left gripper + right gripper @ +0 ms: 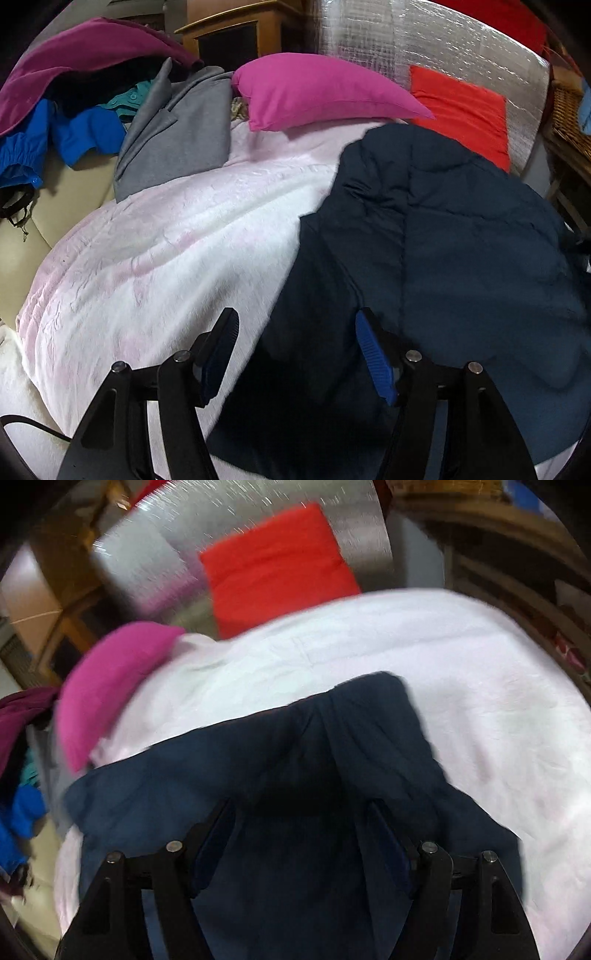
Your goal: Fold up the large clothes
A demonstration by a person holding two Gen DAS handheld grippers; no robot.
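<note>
Left gripper (295, 332) spread wide, empty; right gripper (299, 823) likewise, blurred above navy jacket (280, 775).

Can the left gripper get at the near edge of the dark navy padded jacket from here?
Probably yes. The left gripper is open right above the dark navy padded jacket, whose edge lies on the white blanket with nothing between.

Jacket (443, 240) lies on blanket (166, 258), right half of left wrist frame. Two pillows (317, 90) (461, 110) behind it, upper centre. Clothes pile (92, 110) upper left, beside blanket.
</note>
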